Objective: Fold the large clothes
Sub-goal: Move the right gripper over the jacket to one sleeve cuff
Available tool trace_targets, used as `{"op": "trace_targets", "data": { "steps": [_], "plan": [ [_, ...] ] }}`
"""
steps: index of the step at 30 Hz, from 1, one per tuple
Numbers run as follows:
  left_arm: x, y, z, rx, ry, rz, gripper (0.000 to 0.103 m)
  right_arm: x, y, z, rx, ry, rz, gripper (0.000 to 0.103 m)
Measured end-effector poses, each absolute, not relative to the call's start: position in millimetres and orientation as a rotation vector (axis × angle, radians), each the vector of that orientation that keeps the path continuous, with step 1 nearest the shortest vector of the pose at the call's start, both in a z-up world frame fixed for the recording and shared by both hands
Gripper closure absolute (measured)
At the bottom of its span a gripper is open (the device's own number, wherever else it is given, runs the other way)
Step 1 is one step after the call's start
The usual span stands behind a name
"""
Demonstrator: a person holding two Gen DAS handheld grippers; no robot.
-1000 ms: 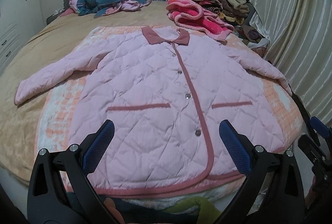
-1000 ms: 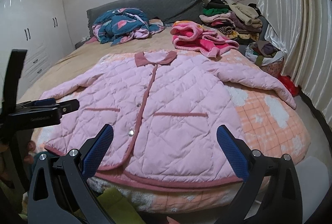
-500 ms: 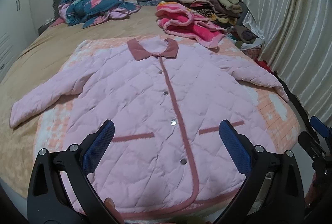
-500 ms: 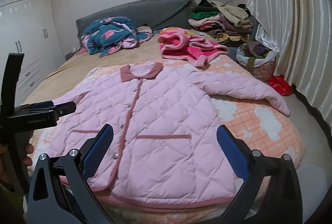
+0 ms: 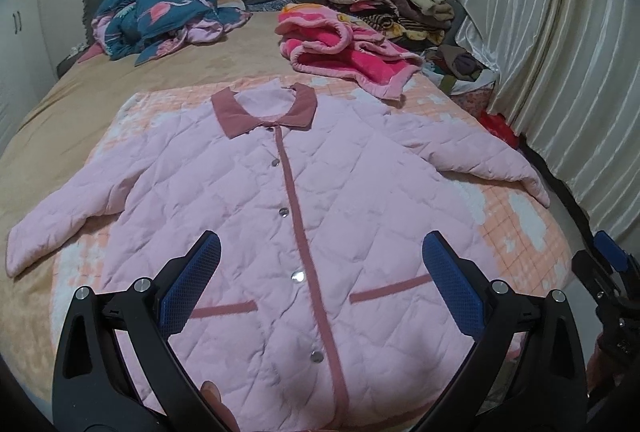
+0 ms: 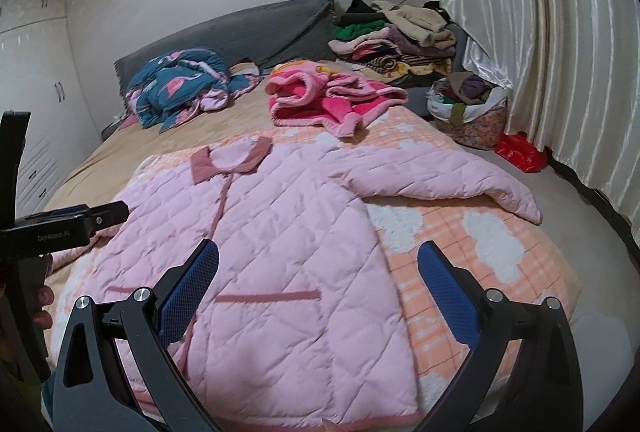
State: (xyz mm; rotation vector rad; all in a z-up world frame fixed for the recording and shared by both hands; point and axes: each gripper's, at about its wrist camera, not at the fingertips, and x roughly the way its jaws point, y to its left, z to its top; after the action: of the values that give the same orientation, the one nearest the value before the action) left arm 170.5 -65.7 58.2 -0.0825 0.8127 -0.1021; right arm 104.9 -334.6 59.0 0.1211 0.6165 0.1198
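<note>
Nearest the cameras, both tools have advanced over the foot of the bed during the last second: the jacket's hem, fully visible a second ago, now runs under the fingers in both views. The left gripper has its jaws spread wide and holds nothing; it hovers above the lower front of the quilted pink jacket, astride the button placket. The right gripper is likewise spread and empty, positioned over the jacket's right pocket and side seam.

The jacket lies flat, front up and buttoned, on the peach checked blanket, collar toward the headboard. Its right sleeve extends toward the curtain side; its left sleeve extends onto the tan sheet. No fold is made yet.

Judgement: the approach places each tool in reach of the garment body, so the likely first step is a grasp at a sleeve or side edge to fold inward. The quilted fabric is bulky and may spring back.

Farther off lie a pink fleece garment, a blue flamingo-print bundle and a stack of clothes, all apart from the jacket.
</note>
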Motion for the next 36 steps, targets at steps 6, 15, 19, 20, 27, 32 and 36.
{"op": "trace_targets", "data": {
  "steps": [6, 15, 19, 20, 27, 32, 36],
  "plan": [
    [189.9, -87.2, 56.5, -0.058, 0.814, -0.108, 0.008, 124.4, -354.8, 54.5, 0.158, 0.613, 0.088, 0.004],
    [223.8, -120.3, 46.7, -0.041, 0.831, -0.14, 0.008, 162.7, -382.1, 38.6, 0.18, 0.639, 0.026, 0.004],
    [241.6, -133.7, 34.7, 0.008, 0.841, -0.115, 0.008, 184.3, -397.5, 23.6, 0.202, 0.669, -0.015, 0.004],
    [247.0, -136.8, 30.8, 0.012, 0.849, -0.114, 0.008, 190.5, -403.2, 19.3, 0.215, 0.676, -0.03, 0.004],
    [274.4, -155.6, 6.3, 0.027, 0.897, -0.121, 0.008, 227.8, -446.5, -8.0, 0.301, 0.718, -0.139, 0.004],
    [289.1, -168.9, -9.2, 0.04, 0.929, -0.122, 0.008, 247.5, -475.3, -27.7, 0.369, 0.748, -0.205, 0.004],
    [299.8, -179.4, -21.2, 0.054, 0.958, -0.123, 0.008, 263.4, -495.2, -42.2, 0.443, 0.764, -0.23, 0.004]
  ]
}}
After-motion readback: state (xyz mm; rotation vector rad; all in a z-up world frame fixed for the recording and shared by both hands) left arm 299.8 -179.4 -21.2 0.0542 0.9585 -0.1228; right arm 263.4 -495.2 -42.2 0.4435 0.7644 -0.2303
